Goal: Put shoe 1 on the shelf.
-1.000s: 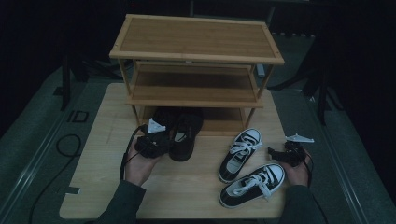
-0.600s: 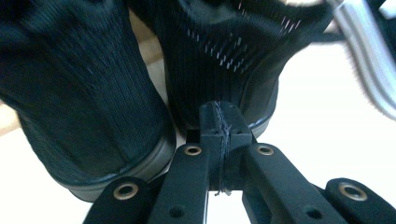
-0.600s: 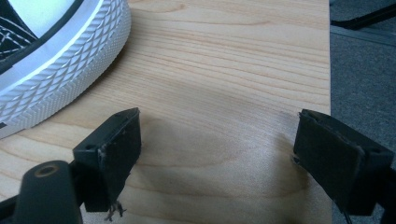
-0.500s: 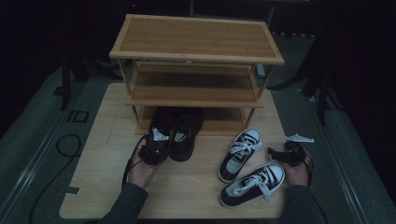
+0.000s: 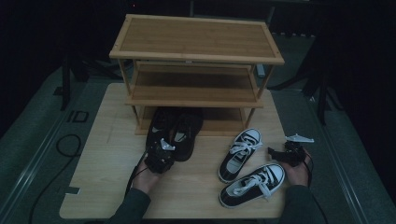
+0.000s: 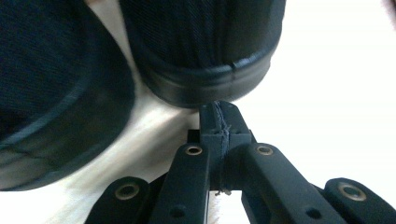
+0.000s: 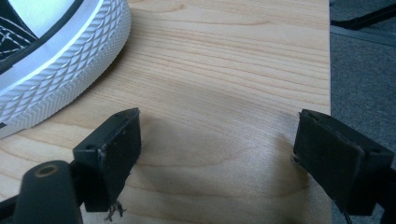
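At the left of the wooden table, near its front edge, the left gripper rests low, just behind the heels of a pair of black shoes. Its jaws are clenched together with nothing between them; in the left gripper view they meet in a thin seam, and the tips sit right at the rubber heel of one black shoe, whether touching it or only just short I cannot tell. The second black shoe lies close beside the first. The toes of both point under the bottom shelf of the wooden rack, which stands toward the table's back edge, and the heels stick out toward the front.

Right of the black pair, well apart from it, lie two black-and-white sneakers with white laces. One sneaker is nearer the rack's right leg; the other sneaker lies slanted near the table's front right corner.

At the table's right edge the right gripper sits in the person's hand, released: in the right gripper view its jaws stand wide apart over bare wood, grasping nothing, with the white ribbed sole of a sneaker off to their left, not touching.
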A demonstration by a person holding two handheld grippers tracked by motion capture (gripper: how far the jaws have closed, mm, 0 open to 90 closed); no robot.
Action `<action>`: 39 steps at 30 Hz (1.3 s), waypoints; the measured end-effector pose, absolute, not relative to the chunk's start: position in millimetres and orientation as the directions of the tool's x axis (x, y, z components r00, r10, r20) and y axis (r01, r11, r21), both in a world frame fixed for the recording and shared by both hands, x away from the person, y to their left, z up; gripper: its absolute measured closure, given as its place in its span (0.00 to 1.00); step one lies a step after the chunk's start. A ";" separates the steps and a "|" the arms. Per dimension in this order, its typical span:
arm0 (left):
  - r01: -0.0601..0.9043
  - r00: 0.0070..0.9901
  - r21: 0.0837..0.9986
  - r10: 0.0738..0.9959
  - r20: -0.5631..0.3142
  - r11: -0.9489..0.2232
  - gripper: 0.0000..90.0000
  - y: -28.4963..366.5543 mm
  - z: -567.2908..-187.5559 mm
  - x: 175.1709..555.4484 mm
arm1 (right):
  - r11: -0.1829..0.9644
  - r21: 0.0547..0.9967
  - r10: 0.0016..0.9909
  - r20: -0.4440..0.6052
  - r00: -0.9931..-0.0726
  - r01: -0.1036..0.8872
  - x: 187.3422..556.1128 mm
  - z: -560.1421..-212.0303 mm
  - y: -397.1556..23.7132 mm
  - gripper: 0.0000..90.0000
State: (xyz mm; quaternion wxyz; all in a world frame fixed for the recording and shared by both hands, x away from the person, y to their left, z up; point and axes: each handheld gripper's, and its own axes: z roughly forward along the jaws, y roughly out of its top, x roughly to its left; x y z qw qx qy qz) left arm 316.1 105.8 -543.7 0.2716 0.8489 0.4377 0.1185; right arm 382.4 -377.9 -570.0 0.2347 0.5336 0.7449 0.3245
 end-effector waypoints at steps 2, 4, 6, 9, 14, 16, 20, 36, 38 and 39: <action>0.673 0.593 0.559 0.805 -0.018 -0.484 1.00 100.7 -547.0 315.9 | 0.220 0.734 0.947 -0.003 -0.321 0.643 382.4 -570.0 -378.0 0.17; 0.670 0.595 0.558 0.804 -0.008 -0.490 1.00 97.1 -546.2 316.2 | 0.220 0.734 0.947 -0.003 -0.321 0.643 382.4 -570.0 -378.0 0.17; 0.665 0.595 0.566 0.804 -0.007 -0.487 1.00 94.1 -544.0 316.8 | 0.220 0.734 0.947 -0.003 -0.321 0.643 382.4 -570.0 -378.0 0.17; 0.654 0.594 0.582 0.804 0.002 -0.484 1.00 89.0 -538.7 319.2 | 0.220 0.734 0.947 -0.003 -0.321 0.643 382.4 -570.0 -378.0 0.17; 0.644 0.591 0.605 0.807 -0.005 -0.468 1.00 79.3 -531.8 328.0 | 0.218 0.734 0.947 -0.002 -0.320 0.643 382.4 -570.0 -377.9 0.17; 0.637 0.601 0.603 0.799 0.002 -0.481 1.00 74.8 -530.8 329.8 | 0.219 0.734 0.947 -0.002 -0.320 0.643 382.5 -570.0 -377.9 0.17; 0.634 0.586 0.608 0.810 0.025 -0.478 1.00 68.3 -532.3 332.8 | 0.218 0.734 0.947 -0.002 -0.320 0.643 382.4 -570.0 -377.9 0.17; 0.672 0.564 0.565 0.825 0.029 -0.479 0.99 62.3 -541.9 352.6 | 0.218 0.734 0.947 -0.002 -0.320 0.643 382.4 -570.0 -377.9 0.17; 0.675 0.568 0.555 0.822 0.031 -0.487 0.99 60.5 -541.0 357.7 | 0.219 0.734 0.947 -0.002 -0.320 0.643 382.5 -570.0 -377.9 0.17; 0.674 0.566 0.555 0.823 0.034 -0.487 0.99 58.8 -540.9 360.3 | 0.218 0.734 0.948 -0.001 -0.319 0.643 382.4 -570.0 -377.8 0.17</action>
